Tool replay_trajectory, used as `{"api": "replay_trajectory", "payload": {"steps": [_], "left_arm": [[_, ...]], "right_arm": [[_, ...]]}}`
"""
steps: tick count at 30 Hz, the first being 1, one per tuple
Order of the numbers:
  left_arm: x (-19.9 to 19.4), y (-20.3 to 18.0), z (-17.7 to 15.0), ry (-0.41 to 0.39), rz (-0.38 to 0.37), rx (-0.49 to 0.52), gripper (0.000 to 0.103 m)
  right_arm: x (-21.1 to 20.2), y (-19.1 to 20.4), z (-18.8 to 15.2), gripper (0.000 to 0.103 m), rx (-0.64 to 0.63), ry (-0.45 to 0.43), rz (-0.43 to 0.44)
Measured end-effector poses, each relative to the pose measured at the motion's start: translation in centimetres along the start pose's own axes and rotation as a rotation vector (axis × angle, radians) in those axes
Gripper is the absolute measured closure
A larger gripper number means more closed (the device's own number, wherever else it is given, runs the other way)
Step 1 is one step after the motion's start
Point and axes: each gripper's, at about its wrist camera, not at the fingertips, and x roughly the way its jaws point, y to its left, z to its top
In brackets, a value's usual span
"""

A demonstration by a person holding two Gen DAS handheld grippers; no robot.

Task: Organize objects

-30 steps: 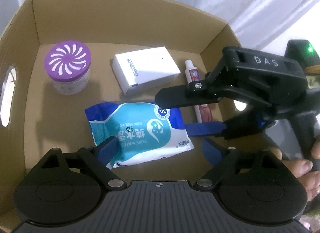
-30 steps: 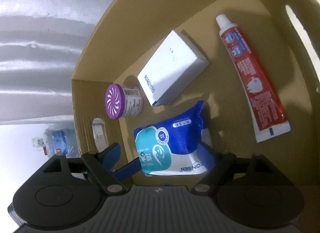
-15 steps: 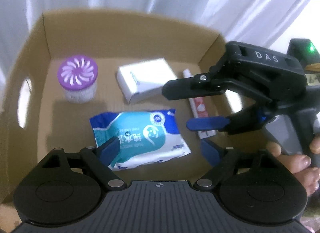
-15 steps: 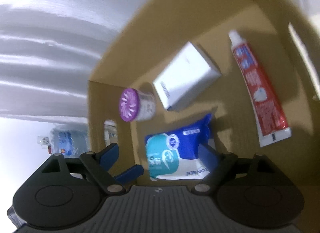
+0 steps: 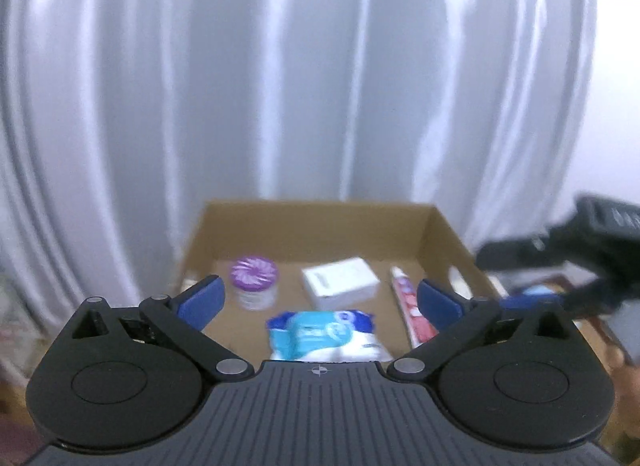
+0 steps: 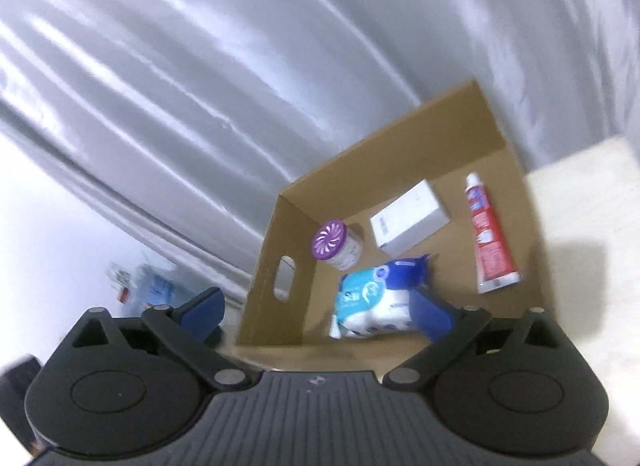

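Note:
An open cardboard box (image 5: 320, 225) (image 6: 384, 153) holds a purple-lidded jar (image 5: 254, 280) (image 6: 334, 246), a white carton (image 5: 340, 284) (image 6: 410, 221), a red toothpaste tube (image 5: 410, 312) (image 6: 490, 242) and a blue wet-wipes pack (image 5: 324, 332) (image 6: 376, 298). My left gripper (image 5: 318, 300) is open and empty, raised in front of the box. My right gripper (image 6: 316, 310) is open and empty, held above the box's near left corner; it also shows blurred at the right of the left wrist view (image 5: 568, 266).
A white pleated curtain (image 5: 320, 85) (image 6: 200, 85) hangs behind the box. The box stands on a pale tabletop (image 6: 588, 234). A water bottle (image 6: 154, 286) lies low at the left, beyond the box.
Both grippers have pulled up and back out of the box, which now looks smaller and farther. The wipes pack and the other items stay inside. Both grippers stay open.

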Motion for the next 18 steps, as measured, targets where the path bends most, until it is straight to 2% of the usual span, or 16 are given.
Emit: {"api": "replay_trajectory", "payload": {"steps": [3, 7, 9, 11, 13, 16, 18], "left_arm": [[-2.6, -1.2, -1.1, -0.068, 0.115, 0.014, 0.0], [-4.3, -2.2, -2.9, -0.07, 0.165, 0.046, 0.0], [-4.9, -2.2, -3.7, -0.071, 0.162, 0.048, 0.0], [-5.2, -1.8, -4.5, -0.078, 0.135, 0.028, 0.0], [-4.8, -1.2, -5.0, -0.052, 0.095, -0.01, 0.0], [-3.8, -0.5, -5.8, -0.044, 0.13, -0.037, 0.0], [-2.8, -0.2, -6.2, -0.023, 0.139, -0.025, 0.0]], "right_arm": [[-2.7, 1.8, -1.8, 0.0, -0.116, -0.061, -0.061], [-5.4, 4.5, -4.3, 0.0, -0.271, -0.146, -0.127], [-6.6, 5.6, -5.5, 0.0, -0.348, -0.199, -0.162], [-7.2, 6.5, -6.8, 0.0, -0.42, -0.248, -0.205], [-7.0, 6.6, -7.7, 0.0, -0.47, -0.275, -0.244], [-5.4, 6.7, -8.5, 0.0, -0.504, -0.264, -0.377], [-4.1, 6.5, -8.7, 0.0, -0.512, -0.266, -0.431]]}}
